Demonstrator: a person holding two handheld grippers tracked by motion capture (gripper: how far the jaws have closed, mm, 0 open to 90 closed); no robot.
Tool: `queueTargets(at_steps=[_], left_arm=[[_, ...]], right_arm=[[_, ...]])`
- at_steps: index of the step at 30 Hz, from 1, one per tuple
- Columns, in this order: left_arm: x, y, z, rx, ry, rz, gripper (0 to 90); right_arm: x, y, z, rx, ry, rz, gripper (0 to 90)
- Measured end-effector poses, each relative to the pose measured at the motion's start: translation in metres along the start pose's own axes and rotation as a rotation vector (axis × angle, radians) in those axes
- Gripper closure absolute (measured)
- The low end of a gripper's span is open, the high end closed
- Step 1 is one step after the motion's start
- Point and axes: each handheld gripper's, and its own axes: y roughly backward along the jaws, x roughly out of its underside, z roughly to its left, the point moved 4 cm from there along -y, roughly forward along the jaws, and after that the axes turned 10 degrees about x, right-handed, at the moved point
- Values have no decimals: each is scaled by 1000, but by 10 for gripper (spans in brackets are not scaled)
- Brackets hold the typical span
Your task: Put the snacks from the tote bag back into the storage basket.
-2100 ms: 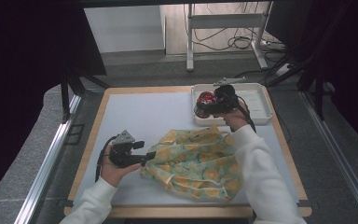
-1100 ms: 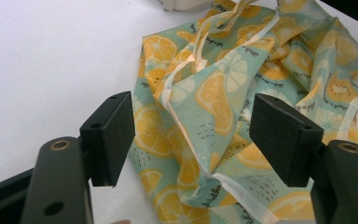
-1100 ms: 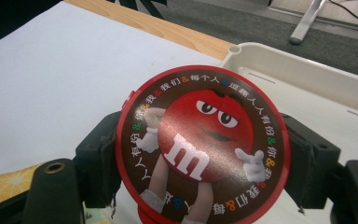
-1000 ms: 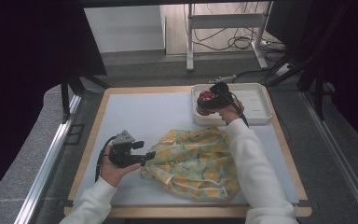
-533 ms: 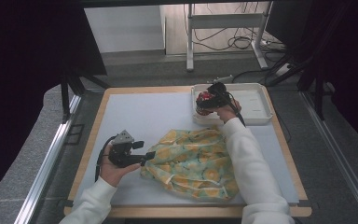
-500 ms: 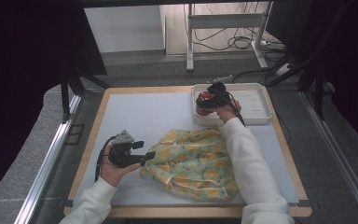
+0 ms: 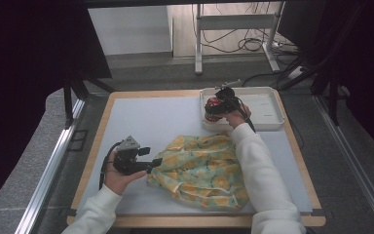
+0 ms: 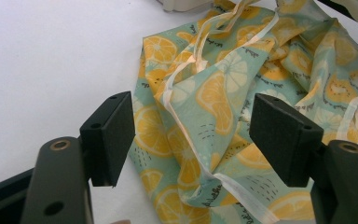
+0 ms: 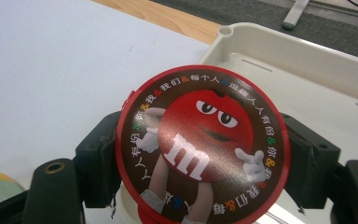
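Right claw (image 9: 200, 154) is clamped on a round red-rimmed container (image 9: 200, 144): both pads are pressed against its sides, lid face turned toward the gripper camera. A red cartoon candy figure with a white "m" is printed on the brown lid, ringed by small characters. In the high view the container (image 7: 215, 105) is held at the left end of the white tray (image 7: 265, 105), over its near-left corner; whether it rests on the tray floor or is lifted clear cannot be told. The tray is set at the far right of the bench (image 7: 146, 117).

Left claw (image 8: 198, 135) is seen apart, nothing pinched. The lemon-print cloth bag (image 8: 223, 107) is lying between and beyond the pads, not touched by either. A pale drawstring tape is run along its crumpled edge. In the high view the left claw (image 7: 157, 161) is held level at the bag's left edge, and the bag (image 7: 199, 170) is spread crumpled on the white bench surface, near-centre, just in front of the tray, with the right sleeve (image 7: 260, 175) laid across its right side.
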Motion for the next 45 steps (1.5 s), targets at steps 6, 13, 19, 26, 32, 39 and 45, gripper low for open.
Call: queueTargets(at_steps=[6,13,19,26,32,39,45], left_arm=[[0,0,0,-1,-1,1,310],[0,0,0,0,-1,3,309],[0,0,0,1,-1,4,308],[0,-1,0,2,-4,7,307],[1,-1,0,2,-1,8,307],[0,0,0,0,-2,3,306],[0,-1,0,-1,-4,5,306]], right_arm=[[5,-4,0,2,8,17,256],[8,-9,1,6,20,38,255],[13,-13,1,1,20,56,255],[17,-18,2,-8,22,73,252],[16,-15,1,-37,-21,54,152],[9,0,-3,-46,-60,-6,129],[7,14,-3,-61,-58,-41,142]])
